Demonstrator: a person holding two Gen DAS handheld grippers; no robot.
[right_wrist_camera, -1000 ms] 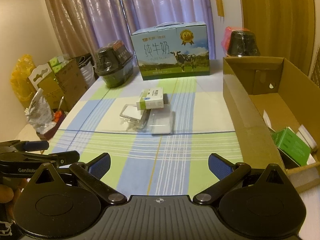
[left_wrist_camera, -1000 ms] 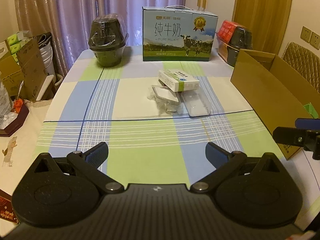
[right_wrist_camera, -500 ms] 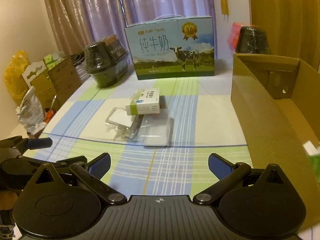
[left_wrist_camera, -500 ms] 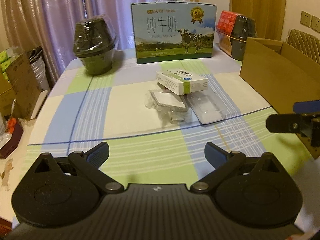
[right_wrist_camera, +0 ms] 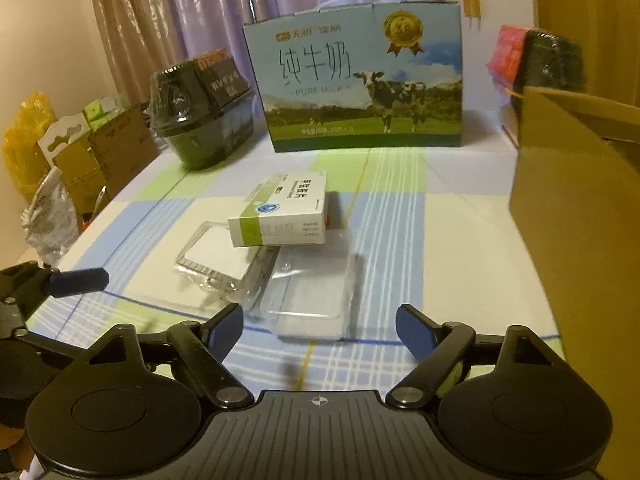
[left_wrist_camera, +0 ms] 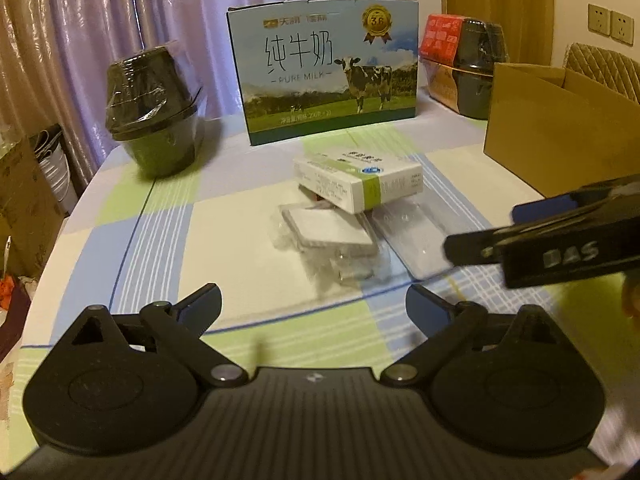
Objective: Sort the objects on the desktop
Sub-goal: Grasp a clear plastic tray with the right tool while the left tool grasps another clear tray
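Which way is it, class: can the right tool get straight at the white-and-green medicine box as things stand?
Probably yes. The right tool is open and empty, facing the medicine box, which lies uppermost on the clear plastic packs. Nothing stands between them; the cardboard box sits off to the side.

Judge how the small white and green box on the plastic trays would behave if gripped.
The small box looks like thin cardboard, so probably light and crushable under a hard squeeze. It rests tilted across two clear trays, so a push would likely slide it off. Flat sides should grip well.
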